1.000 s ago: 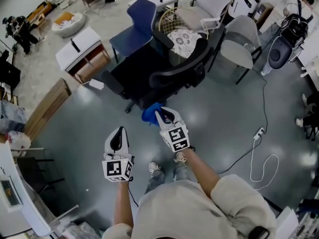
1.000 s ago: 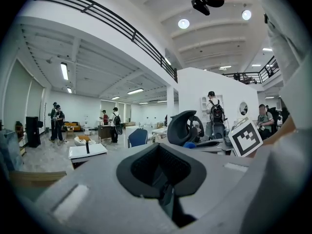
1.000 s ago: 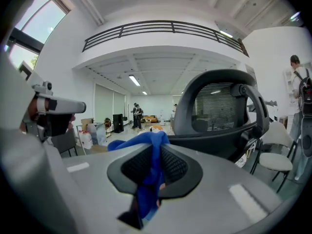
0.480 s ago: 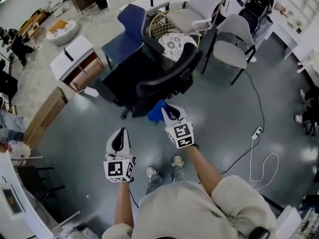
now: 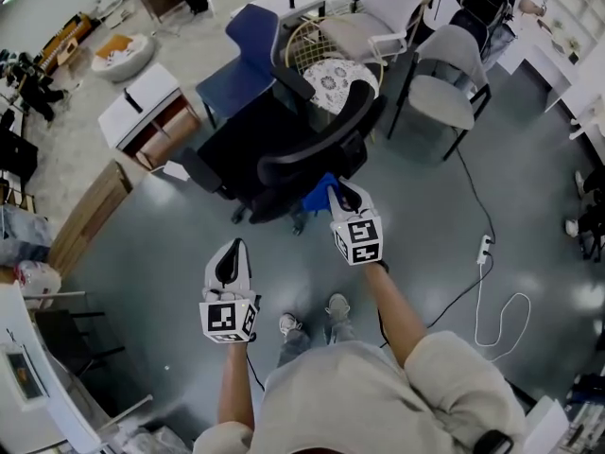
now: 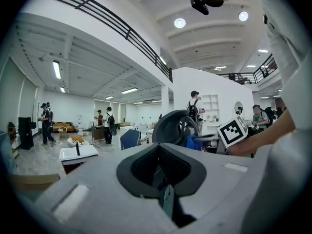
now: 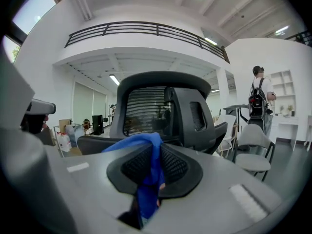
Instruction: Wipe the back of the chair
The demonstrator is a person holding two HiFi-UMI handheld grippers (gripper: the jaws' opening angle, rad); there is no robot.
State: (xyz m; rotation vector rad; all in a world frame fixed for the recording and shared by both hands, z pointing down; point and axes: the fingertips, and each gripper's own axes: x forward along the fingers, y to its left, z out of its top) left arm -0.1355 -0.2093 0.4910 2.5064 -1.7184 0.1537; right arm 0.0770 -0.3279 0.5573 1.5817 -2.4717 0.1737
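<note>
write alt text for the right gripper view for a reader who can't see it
The right gripper, jaws shut on a blue cloth, points at the mesh back of a black office chair close ahead. To the right stand a grey chair and a person with a backpack; a balcony railing runs overhead.
</note>
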